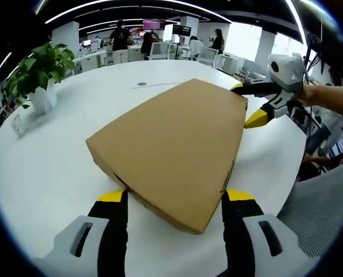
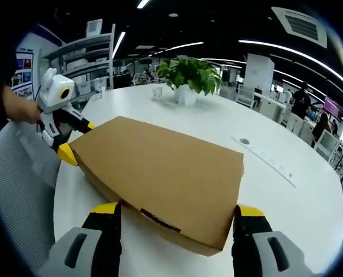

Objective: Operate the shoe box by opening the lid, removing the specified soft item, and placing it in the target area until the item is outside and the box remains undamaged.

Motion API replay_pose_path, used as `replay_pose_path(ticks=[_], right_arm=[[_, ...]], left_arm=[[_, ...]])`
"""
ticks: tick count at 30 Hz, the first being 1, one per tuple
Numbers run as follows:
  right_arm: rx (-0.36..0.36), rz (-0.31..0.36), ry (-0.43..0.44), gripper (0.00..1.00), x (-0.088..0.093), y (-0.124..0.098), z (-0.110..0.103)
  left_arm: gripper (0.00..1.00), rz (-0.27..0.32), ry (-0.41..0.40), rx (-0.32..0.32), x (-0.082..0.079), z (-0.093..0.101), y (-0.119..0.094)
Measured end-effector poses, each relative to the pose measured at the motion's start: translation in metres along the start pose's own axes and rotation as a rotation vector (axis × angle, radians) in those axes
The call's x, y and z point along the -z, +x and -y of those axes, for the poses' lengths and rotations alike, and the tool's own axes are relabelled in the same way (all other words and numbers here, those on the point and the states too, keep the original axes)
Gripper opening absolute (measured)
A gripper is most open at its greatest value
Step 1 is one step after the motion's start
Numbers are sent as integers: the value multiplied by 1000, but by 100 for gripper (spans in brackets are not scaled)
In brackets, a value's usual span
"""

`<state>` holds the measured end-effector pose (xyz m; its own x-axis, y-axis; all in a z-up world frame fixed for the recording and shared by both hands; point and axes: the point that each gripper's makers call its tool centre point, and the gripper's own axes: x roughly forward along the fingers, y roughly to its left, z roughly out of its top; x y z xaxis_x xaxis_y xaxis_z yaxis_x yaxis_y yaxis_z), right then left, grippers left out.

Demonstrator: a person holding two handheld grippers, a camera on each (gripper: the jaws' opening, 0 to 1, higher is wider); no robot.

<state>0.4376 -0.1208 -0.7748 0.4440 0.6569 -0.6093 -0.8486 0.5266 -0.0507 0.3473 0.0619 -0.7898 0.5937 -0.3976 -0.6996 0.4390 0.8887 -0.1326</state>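
Looking along my left gripper (image 1: 174, 196), I see its yellow-tipped jaws spread wide on either side of the near corner of the shoe box (image 1: 174, 147), gripping nothing. The box is plain brown cardboard, lid down and closed, lying flat on the round white table (image 1: 56, 173); I can read no brand or lettering on its top or sides, only a small dark mark at the lid seam that is too small to make out. My right gripper (image 2: 177, 209) is likewise wide open, its jaws flanking the opposite end of the same box, with nothing held. The left gripper view shows the right gripper at the far edge of the box, a hand (image 1: 327, 95) behind it, and people standing among desks in the distance. The right gripper view shows the left gripper at the box's far corner, a grey mesh chair back (image 2: 21, 167), shelving with posters whose text I cannot read, and a long slim strip (image 2: 264, 156) lying on the table. A potted plant (image 1: 38, 72) in a white pot stands on the table well apart from the box.
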Motion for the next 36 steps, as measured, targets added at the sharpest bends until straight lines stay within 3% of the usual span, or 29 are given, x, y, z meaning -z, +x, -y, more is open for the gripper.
replay_pose_path(ticks=[12, 36], right_arm=[[33, 7, 31, 77, -2, 3, -10], [104, 21, 81, 77, -7, 7, -37]], left_arm=[[67, -47, 36, 34, 3, -13, -4], [65, -69, 76, 89, 11, -34, -14]])
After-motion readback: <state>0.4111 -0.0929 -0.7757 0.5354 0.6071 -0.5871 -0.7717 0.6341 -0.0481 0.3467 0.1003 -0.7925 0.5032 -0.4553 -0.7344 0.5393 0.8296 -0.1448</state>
